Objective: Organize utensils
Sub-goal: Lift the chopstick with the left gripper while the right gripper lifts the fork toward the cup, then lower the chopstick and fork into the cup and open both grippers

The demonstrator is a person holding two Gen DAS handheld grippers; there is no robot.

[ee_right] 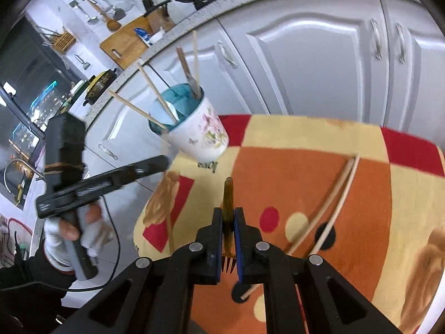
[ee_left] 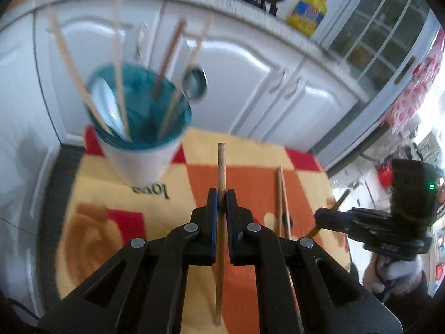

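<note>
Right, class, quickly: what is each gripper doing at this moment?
Left gripper: shut on a wooden chopstick.
Right gripper: shut on a small amber fork.

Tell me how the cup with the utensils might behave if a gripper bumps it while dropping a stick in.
The cup narrows toward its base, so it probably tips easily. Several long chopsticks lean out well above its rim, likely making it top-heavy and easy to snag. It stands on a soft-looking patterned cloth, so it may rock rather than slide.

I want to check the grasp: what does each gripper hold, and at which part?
The left gripper holds a wooden chopstick near its upper end. The right gripper holds a small amber fork at mid-handle, tines toward the camera.
</note>
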